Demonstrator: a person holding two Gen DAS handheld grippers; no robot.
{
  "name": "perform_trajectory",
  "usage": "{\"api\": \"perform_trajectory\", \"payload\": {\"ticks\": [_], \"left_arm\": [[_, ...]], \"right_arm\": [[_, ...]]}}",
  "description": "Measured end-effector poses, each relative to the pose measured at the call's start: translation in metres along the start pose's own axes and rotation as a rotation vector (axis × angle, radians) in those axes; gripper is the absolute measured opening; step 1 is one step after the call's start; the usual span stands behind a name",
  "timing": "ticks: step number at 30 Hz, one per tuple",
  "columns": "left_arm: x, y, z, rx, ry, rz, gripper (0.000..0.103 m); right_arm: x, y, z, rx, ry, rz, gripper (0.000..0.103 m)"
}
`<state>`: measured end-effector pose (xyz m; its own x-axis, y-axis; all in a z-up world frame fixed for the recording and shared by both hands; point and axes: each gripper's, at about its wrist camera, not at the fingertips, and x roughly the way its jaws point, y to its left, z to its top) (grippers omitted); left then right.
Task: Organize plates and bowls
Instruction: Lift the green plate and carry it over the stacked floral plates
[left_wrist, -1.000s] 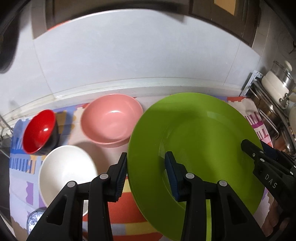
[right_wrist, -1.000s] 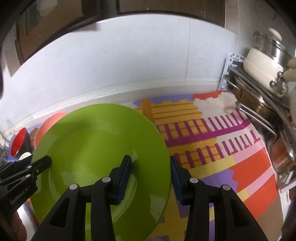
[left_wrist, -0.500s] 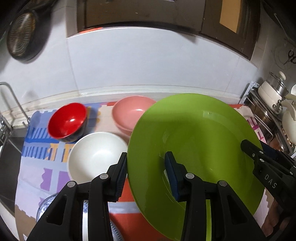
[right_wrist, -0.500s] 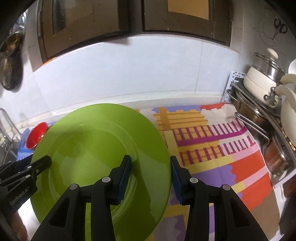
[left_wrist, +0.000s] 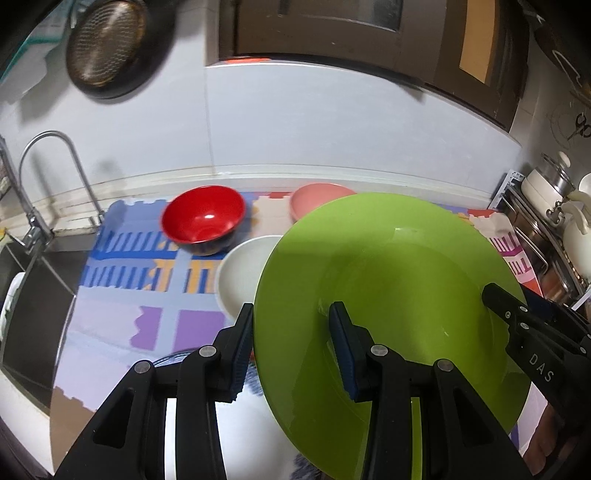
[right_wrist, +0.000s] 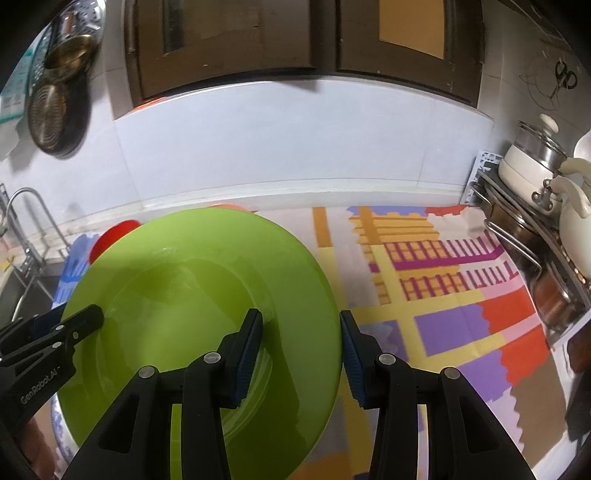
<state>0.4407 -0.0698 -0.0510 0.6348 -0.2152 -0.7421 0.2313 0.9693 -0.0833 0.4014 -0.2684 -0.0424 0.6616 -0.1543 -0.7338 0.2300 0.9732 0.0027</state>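
Observation:
A large green plate (left_wrist: 391, 295) is held in the air between both grippers. My left gripper (left_wrist: 291, 345) is shut on its left rim. My right gripper (right_wrist: 301, 350) is shut on its right rim; the plate also fills the left of the right wrist view (right_wrist: 192, 306). Below it on the patterned mat sit a red bowl (left_wrist: 203, 218), a white bowl (left_wrist: 240, 273) and a pink bowl (left_wrist: 314, 195), the last two partly hidden by the plate. A blue-patterned dish (left_wrist: 170, 363) shows just under the left gripper.
A sink with a faucet (left_wrist: 55, 177) lies at the left. A rack with pots and a kettle (right_wrist: 546, 206) stands at the right. The colourful mat (right_wrist: 443, 280) covers the counter. A tiled wall and dark cabinets are behind.
Both grippers have lifted the green plate and drawn back from the wall, so the bowls now look smaller and farther. The sink and faucet have come into view.

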Motion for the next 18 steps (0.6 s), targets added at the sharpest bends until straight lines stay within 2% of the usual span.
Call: {"api": "perform_trajectory", "payload": {"ticks": [18], "left_arm": [[-0.049,0.079,-0.037,-0.066,-0.026,0.061,0.040]], "right_arm": [[-0.038,0.085,-0.028,-0.055,-0.018,0.052,0.043]]}}
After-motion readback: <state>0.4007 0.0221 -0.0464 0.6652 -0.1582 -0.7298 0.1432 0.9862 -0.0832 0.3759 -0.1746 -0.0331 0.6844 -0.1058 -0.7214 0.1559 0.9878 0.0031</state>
